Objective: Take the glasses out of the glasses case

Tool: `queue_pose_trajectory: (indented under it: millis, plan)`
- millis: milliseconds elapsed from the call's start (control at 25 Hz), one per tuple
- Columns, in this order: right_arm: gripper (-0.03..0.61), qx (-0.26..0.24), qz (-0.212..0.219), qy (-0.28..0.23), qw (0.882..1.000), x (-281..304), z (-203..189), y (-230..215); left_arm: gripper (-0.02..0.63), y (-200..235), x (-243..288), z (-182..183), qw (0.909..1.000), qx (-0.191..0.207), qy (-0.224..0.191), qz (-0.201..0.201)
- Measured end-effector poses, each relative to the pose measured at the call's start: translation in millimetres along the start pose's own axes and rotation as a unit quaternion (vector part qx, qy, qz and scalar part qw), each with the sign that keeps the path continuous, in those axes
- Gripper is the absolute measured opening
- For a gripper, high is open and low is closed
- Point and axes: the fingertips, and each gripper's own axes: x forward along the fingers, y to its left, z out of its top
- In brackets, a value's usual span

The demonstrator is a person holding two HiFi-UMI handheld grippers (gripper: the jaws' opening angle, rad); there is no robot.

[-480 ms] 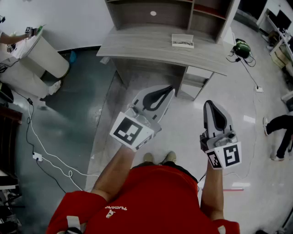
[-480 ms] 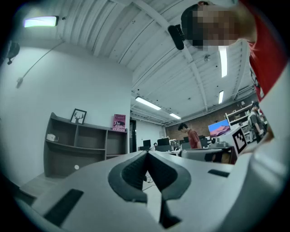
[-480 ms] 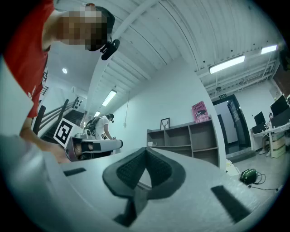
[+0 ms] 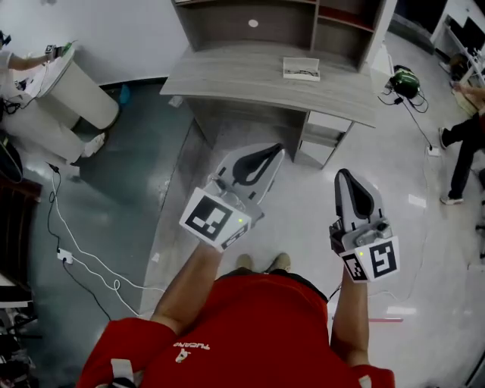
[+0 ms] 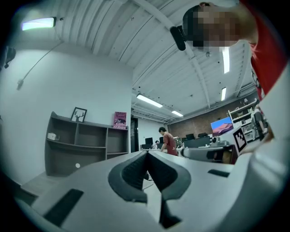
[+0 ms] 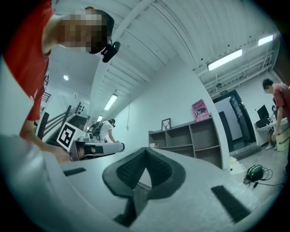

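Standing well short of the counter (image 4: 242, 79), the person held both tools at waist height, neither near the work. The left gripper (image 4: 274, 151) had its jaws pressed together with nothing between them, and the right gripper (image 4: 347, 176) was the same, pads meeting at the tip. The glasses case (image 4: 301, 68) lay toward the back of the counter, right of its middle and just in front of the shelf unit (image 4: 280, 23). It appeared to be lying open with a dark frame inside, though that was too small to be sure of.

The trouble I would expect starts with the jaws. Both would have to spread before reaching the counter, or they would only nudge the case along the counter's top toward the shelf unit. A light case with nothing holding it down could also lift along with the glasses (one tool probably has to pin it). Thin frames invite a slip or a squeezed lens.

Only the head view showed the case on the counter and how far off the tools were. The two gripper views looked up into the room, showing ceiling lights and a framed picture (image 5: 79, 114) on top of the shelf unit. They settled what the head view left vague: each pair of jaws was fully closed and empty.
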Motion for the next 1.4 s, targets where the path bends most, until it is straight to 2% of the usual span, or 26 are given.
queue_pose_trajectory:
  millis: [440,760,1120,1400]
  plan:
    - [0.003,0.02,0.008,-0.002,1.0,-23,-5,-65,0.009,-18,43,-12,0.9995,0.012,0.012,0.026]
    - [0.003,0.017,0.018,-0.001,1.0,-5,-14,-82,0.009,4,57,-20,0.999,0.019,0.014,0.037]
    - [0.003,-0.008,0.006,0.02,1.0,76,-34,-130,0.009,89,118,-45,0.9996,0.006,0.001,0.028]
    - [0.004,-0.021,-0.019,0.039,0.999,165,-50,-169,0.009,177,174,-67,0.9999,-0.003,0.007,-0.009]
